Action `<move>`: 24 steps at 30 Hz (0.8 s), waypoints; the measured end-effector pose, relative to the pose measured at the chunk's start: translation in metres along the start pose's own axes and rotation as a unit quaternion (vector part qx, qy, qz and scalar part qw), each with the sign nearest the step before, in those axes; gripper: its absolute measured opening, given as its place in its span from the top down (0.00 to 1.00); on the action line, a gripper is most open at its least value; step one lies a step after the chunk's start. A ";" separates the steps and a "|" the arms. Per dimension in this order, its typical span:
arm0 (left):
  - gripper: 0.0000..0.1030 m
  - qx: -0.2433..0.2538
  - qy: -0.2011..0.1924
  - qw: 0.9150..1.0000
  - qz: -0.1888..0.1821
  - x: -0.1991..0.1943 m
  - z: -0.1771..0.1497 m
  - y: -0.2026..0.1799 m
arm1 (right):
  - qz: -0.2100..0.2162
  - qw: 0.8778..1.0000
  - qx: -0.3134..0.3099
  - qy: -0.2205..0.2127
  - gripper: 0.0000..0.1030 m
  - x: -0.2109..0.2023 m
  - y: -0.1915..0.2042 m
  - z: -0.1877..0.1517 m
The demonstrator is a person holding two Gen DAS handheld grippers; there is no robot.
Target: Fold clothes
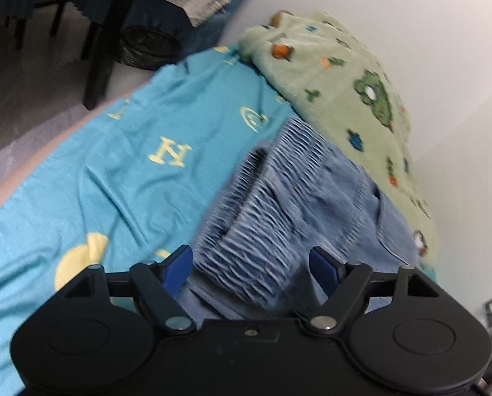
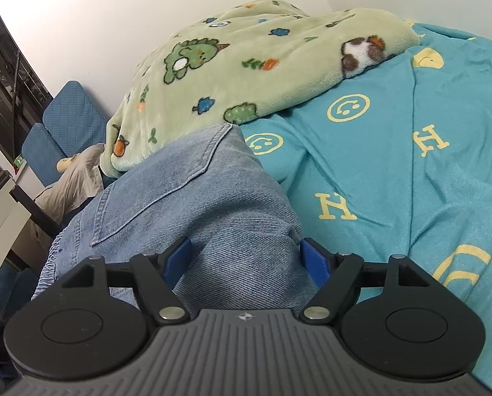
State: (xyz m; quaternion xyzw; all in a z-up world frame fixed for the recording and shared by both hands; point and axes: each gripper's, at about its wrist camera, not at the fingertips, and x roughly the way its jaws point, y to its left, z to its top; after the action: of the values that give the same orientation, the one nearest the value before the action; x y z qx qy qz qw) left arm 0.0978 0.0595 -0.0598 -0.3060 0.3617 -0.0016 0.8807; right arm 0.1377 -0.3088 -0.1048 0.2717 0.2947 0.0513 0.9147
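The jeans (image 1: 298,204) lie on the bed, on a turquoise sheet (image 1: 114,171), and they fill the lower middle of both views. In the left wrist view the gathered elastic waistband (image 1: 265,217) is turned to the camera, and it looks blurred. The left gripper (image 1: 251,264) has its blue fingers (image 1: 176,269) spread wide, one on each side of the waistband; I cannot tell if they touch the cloth. In the right wrist view the jeans (image 2: 206,204) show a flat denim side with a stitched pocket (image 2: 160,181), and the waistband is only a thin gathered edge at the lower left of the frame. The right gripper (image 2: 247,260) also has its fingers (image 2: 315,260) spread apart, with the denim lying between them, and it pinches nothing.

A pale green fleece blanket (image 2: 232,76) with printed cartoon animals and carrots lies behind the jeans, against a white wall (image 2: 97,10), and its edge lies over the far end of the jeans. Only the left wrist view shows the dark floor and black chair legs (image 1: 104,43) at the upper left of the frame. Only the right wrist view shows a blue padded chair (image 2: 67,125) and a grey garment (image 2: 77,178) at the left edge.

The sheet carries yellow prints: smiling faces (image 2: 348,104) and the letter H (image 2: 335,206), repeated several times. No other writing is readable.
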 end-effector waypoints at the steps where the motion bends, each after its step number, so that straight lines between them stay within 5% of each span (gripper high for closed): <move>1: 0.26 0.002 0.000 1.000 0.001 0.000 -0.001 0.000 | 0.000 1.000 0.001 0.000 0.26 0.000 0.000 0.000; 6: 0.23 -0.035 0.013 0.999 -0.009 0.008 -0.004 0.014 | 0.000 1.000 0.000 0.000 0.26 0.000 -0.001 0.000; 10: 0.22 -0.114 0.040 0.992 -0.042 0.023 -0.005 0.039 | 0.002 1.000 0.000 0.000 0.25 0.001 -0.001 0.000; 24: 0.06 -0.110 0.026 0.993 -0.039 0.036 -0.012 0.041 | 0.024 0.999 0.027 0.003 0.21 0.010 -0.012 -0.001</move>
State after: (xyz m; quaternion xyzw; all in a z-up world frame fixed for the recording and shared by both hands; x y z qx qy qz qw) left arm 0.1079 0.0782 -0.1120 -0.4152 0.3699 -0.0042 0.8311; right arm 0.1446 -0.3157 -0.1171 0.3030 0.2921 0.0658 0.9047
